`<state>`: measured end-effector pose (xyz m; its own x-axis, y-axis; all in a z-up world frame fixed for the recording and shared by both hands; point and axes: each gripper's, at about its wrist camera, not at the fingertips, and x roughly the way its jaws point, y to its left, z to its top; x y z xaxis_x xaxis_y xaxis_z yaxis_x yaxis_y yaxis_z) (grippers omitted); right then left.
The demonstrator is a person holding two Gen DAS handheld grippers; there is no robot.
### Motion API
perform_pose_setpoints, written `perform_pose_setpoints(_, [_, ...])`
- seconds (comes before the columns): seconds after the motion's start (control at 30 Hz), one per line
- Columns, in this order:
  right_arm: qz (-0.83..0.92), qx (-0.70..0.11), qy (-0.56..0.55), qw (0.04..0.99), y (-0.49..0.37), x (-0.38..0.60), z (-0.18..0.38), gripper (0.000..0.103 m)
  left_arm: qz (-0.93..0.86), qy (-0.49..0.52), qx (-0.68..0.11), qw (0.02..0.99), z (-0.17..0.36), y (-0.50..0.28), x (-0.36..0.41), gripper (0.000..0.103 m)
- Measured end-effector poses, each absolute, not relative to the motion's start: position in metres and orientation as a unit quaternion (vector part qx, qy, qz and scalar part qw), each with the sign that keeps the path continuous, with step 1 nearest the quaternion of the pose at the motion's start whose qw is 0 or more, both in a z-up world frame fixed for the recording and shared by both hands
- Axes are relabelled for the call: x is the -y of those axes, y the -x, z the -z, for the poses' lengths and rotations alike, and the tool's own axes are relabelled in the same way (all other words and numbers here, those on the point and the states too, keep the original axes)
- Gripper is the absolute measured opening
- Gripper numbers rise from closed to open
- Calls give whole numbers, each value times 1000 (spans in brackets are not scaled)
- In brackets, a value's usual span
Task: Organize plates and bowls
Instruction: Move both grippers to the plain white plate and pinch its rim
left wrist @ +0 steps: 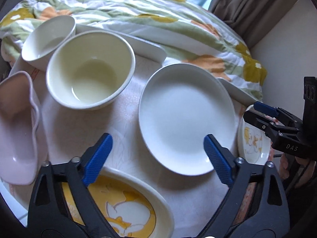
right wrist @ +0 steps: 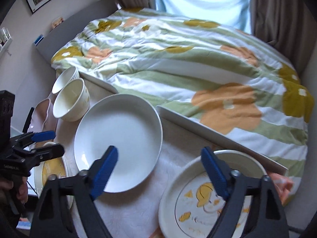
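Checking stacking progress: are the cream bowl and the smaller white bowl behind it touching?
Touching. In the left wrist view the cream bowl's rim overlaps and meets the small white bowl's side, no gap visible.

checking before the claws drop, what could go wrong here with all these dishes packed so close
1. The left claw straddles the white plate's near rim and the yellow dish; closing here could clip both.
2. The right claw hangs between the white plate and the cartoon plate, so it might nudge either.
3. The two bowls touch each other and the pink dish; a pushed plate could knock them.
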<state>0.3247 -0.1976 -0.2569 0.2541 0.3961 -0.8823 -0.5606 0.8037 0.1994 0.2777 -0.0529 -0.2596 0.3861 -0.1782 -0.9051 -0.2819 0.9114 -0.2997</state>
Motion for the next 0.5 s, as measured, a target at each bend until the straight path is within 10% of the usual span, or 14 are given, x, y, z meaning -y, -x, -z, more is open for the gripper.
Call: perform_pose_setpoints(0.5, [-342,-569,121,738,-343,174,304,35,-43,208,-586,782,299,-291,53,49])
